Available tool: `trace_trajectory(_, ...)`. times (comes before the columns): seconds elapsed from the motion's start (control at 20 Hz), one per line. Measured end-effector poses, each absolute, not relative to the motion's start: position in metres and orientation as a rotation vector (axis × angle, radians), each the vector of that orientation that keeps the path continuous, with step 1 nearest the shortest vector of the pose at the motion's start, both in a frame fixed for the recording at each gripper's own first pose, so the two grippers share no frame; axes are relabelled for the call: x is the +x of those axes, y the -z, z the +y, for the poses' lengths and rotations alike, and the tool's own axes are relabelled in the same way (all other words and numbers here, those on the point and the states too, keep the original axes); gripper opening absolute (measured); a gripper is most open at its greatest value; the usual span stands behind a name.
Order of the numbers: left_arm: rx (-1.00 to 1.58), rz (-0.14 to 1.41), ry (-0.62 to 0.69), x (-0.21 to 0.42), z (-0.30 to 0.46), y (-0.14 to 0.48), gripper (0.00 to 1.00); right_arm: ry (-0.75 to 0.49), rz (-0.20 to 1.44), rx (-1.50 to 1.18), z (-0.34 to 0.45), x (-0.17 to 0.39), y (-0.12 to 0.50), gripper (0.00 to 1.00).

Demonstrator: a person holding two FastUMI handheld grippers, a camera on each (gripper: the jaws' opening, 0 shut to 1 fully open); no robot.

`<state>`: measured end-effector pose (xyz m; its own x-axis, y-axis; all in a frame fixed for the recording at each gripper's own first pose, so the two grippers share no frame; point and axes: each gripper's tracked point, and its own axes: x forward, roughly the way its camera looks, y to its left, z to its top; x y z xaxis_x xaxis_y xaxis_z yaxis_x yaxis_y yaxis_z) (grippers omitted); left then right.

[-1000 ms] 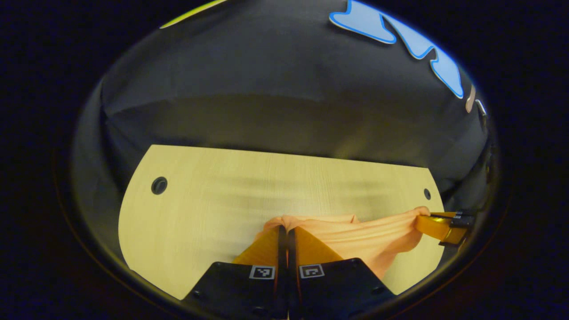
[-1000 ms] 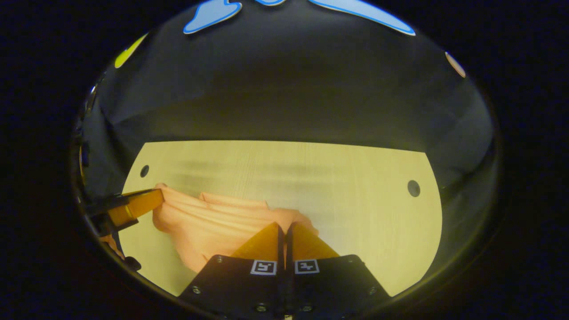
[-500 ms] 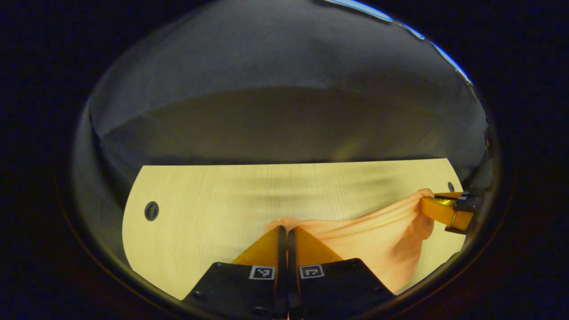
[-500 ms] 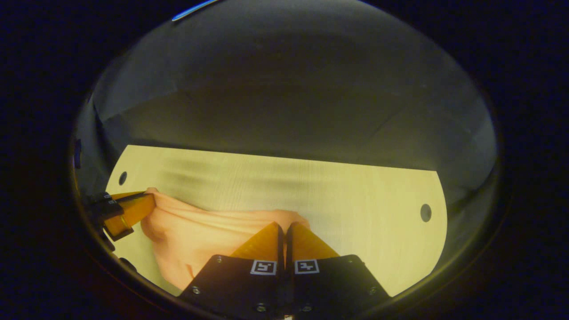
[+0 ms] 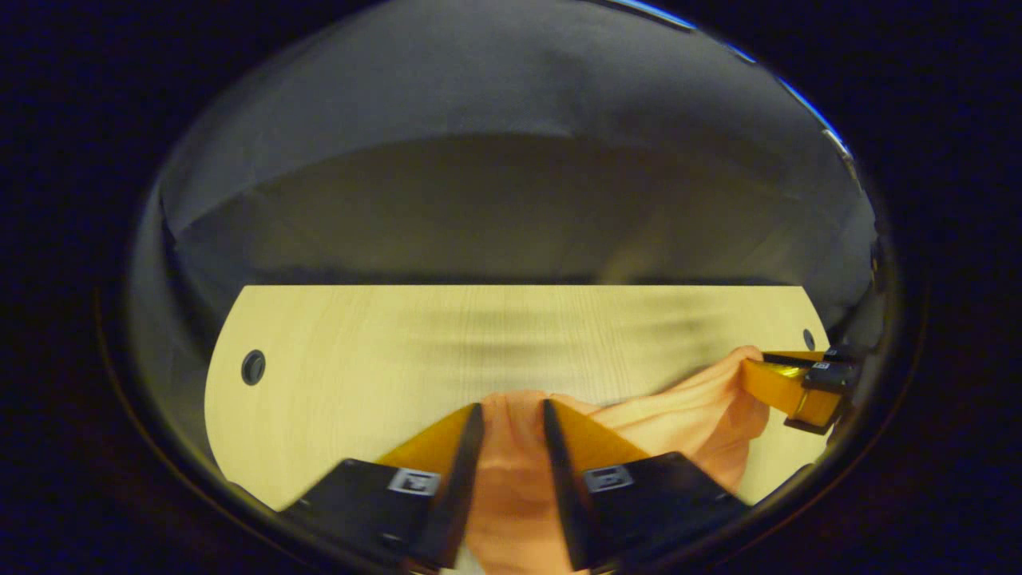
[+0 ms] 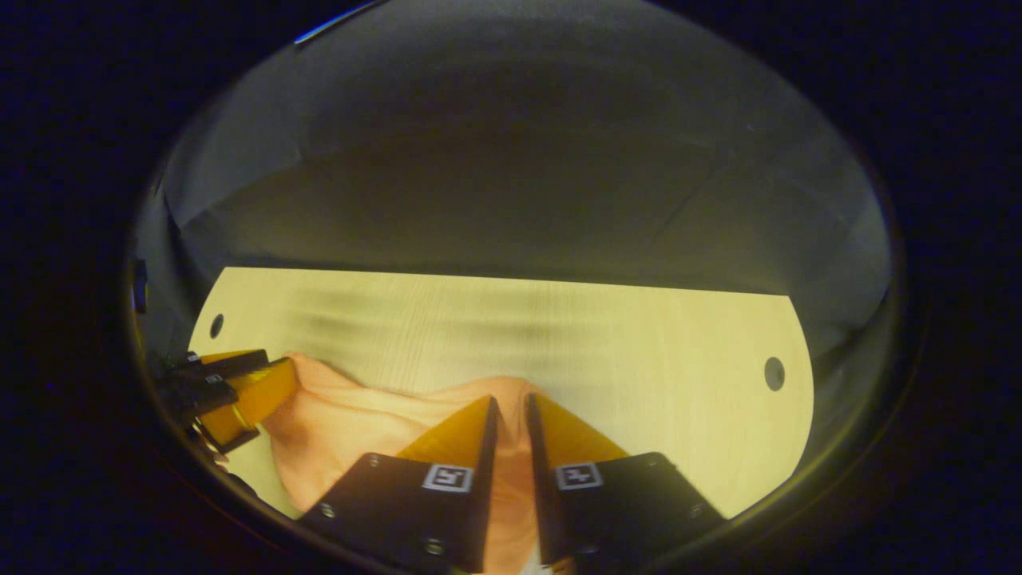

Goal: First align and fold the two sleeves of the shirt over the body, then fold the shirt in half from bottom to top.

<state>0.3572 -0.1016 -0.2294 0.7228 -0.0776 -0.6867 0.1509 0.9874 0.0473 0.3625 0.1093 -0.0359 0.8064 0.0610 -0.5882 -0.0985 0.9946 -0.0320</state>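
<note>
A peach-orange shirt (image 5: 679,415) lies bunched on the light wooden table (image 5: 359,359) near its front edge. In the left gripper view, my left gripper (image 5: 511,407) stands open, its fingers spread with a strip of the shirt lying loose between them. The right gripper (image 5: 750,371) shows at the far right, at the shirt's other end. In the right gripper view, my right gripper (image 6: 509,399) is open by a narrower gap, with shirt (image 6: 359,423) cloth in it. The left gripper (image 6: 275,379) sits at the shirt's left end.
The table (image 6: 639,359) has a round cable hole near each far corner (image 5: 253,366) (image 6: 774,373). Dark cloth walls rise right behind its back edge. Bare wood stretches beyond the shirt.
Both grippers were shut on the shirt's edge; now their fingers have parted, the left wider than the right. The stretched cloth has slackened and sagged onto the table.
</note>
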Motion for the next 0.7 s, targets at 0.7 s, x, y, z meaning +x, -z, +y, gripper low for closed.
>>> trace_trajectory(0.7, 0.073, 0.542, 0.159, 0.235, -0.112, 0.077, 0.92, -0.105, 0.389, -0.005, 0.07, 0.217, -0.073, 0.56)
